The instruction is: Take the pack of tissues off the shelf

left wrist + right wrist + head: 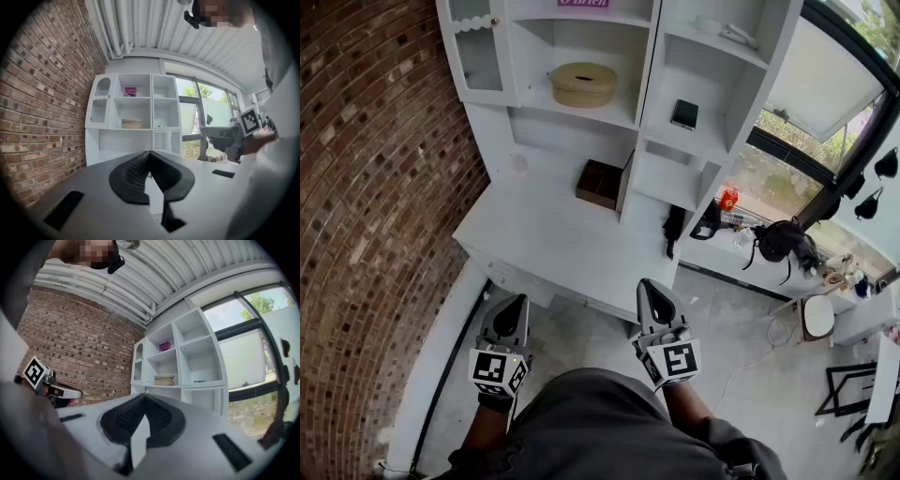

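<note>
Finding: the left gripper (pixel 512 314) and right gripper (pixel 654 300) hang low at the near edge of the table (pixel 544 234), well apart from the shelf unit (pixel 652 56). Both sets of jaws are fully closed with nothing between them. The pink pack (pixel 130 91), judged to be the tissues, stands in the upper middle compartment above an oval tan box (pixel 583 84). This looks like a rest posture, with the reach not yet begun.

The shelf (pixel 649 56) stands at 12 o'clock, on the desk (pixel 534 234). A box (pixel 583 84) sits in it, the pack (pixel 130 92) one compartment above. Wall (pixel 366 187) at 9, window (pixel 797 145) at 2.
</note>
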